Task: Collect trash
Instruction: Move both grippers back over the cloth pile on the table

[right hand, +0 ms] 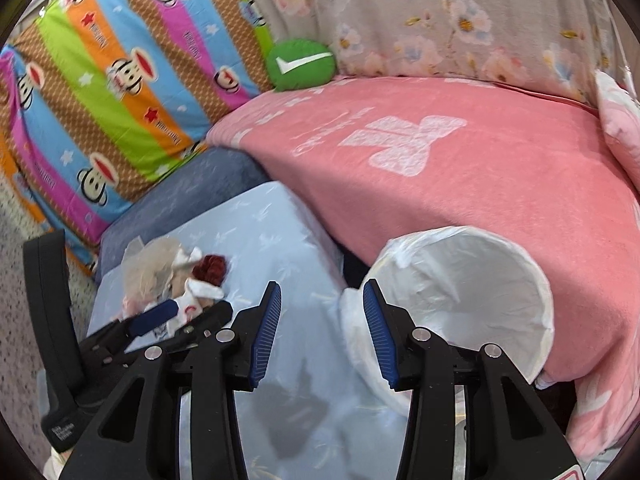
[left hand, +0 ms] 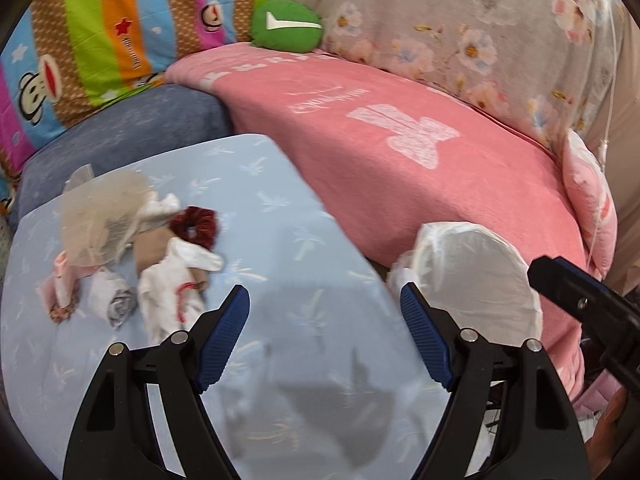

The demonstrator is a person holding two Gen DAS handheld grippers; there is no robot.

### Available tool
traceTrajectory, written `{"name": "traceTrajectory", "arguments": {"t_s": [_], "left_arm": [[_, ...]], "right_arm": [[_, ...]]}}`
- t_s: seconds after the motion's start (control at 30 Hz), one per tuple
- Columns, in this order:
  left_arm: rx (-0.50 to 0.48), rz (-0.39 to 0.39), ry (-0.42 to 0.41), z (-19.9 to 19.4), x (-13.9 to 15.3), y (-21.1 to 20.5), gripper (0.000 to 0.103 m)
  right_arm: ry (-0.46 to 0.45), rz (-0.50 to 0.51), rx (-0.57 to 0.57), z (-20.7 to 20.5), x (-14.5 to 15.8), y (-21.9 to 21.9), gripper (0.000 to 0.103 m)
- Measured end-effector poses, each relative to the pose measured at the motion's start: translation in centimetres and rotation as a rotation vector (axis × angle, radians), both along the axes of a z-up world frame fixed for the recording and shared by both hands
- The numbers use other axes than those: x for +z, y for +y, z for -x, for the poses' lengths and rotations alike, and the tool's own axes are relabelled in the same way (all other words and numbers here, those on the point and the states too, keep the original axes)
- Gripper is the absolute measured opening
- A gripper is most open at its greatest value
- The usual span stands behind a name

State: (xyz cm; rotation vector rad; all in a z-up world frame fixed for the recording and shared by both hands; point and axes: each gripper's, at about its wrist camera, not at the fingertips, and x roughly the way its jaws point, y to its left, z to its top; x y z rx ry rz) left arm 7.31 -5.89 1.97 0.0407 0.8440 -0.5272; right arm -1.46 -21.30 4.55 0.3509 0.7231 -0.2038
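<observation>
Both tongs, left tongs (left hand: 324, 320) and right tongs (right hand: 320, 312), are hanging open and empty over the pale-blue bed cover (left hand: 280, 208); we are seeing the trash pile (left hand: 132, 248) clearly only from the left wrist, the lined bin (right hand: 472, 292) best from the right.

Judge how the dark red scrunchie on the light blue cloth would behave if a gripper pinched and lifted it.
The scrunchie looks like soft gathered fabric, so it would probably squash and hang limp. It seems small and light. It lies against crumpled tissues, which might drag along.

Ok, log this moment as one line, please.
left gripper: open, empty | right gripper: open, empty | trash pile: on blue cover, untouched | lined bin: nothing visible inside
</observation>
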Motion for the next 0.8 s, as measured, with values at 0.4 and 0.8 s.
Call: {"name": "traceTrajectory", "arguments": {"t_s": [0.4,0.8], "left_arm": [[0.153,-0.035,0.015,-1.9,-1.7,7.7,0.074],[0.311,-0.049,0.063,-4.1,-4.0,16.0,0.082]], "right_arm": [[0.070,0.020,0.134,-4.1,-2.2,7.2,0.043],[0.127,0.035,0.239,-7.6,-4.8,13.7,0.048]]}}
